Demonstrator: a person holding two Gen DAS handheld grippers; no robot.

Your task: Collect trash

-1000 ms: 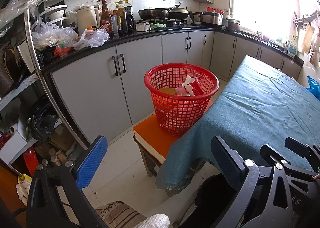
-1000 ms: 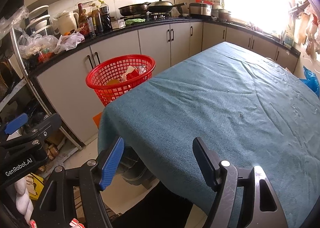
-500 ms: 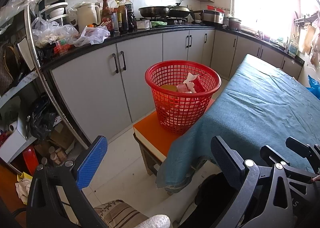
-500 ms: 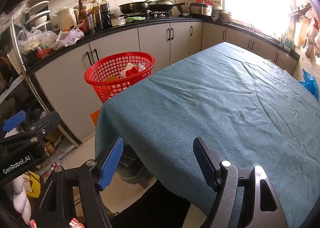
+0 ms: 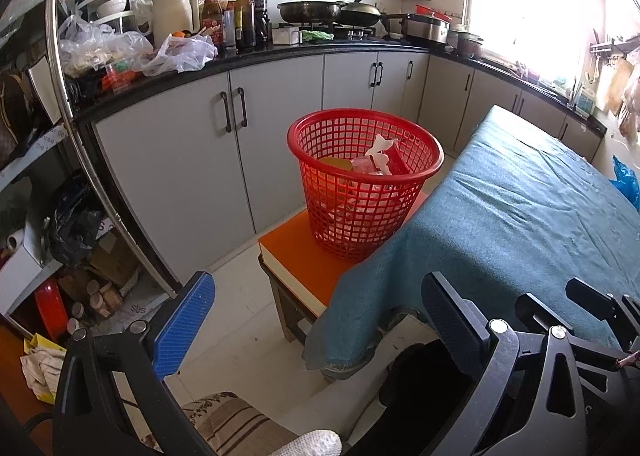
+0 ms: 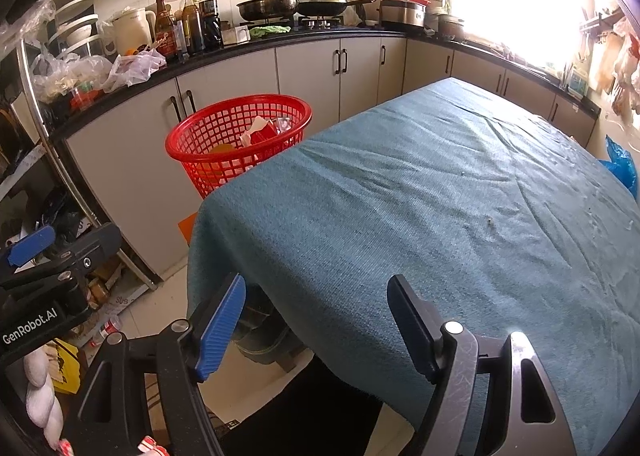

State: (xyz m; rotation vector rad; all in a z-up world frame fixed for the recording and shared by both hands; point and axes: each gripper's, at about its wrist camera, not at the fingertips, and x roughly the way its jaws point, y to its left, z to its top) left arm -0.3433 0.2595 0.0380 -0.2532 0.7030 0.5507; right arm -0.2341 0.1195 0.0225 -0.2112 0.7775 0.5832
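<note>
Nothing has shifted since earlier; I hold both grippers, left (image 5: 316, 320) and right (image 6: 316, 320), spread and empty, left nearer the red plastic mesh basket (image 5: 365, 183) ahead.

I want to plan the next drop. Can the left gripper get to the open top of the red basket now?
Probably yes. The left gripper is open and empty, and the red basket stands uncovered on the orange stool ahead. Only floor lies between; the blue cloth edge is to the side.
</note>
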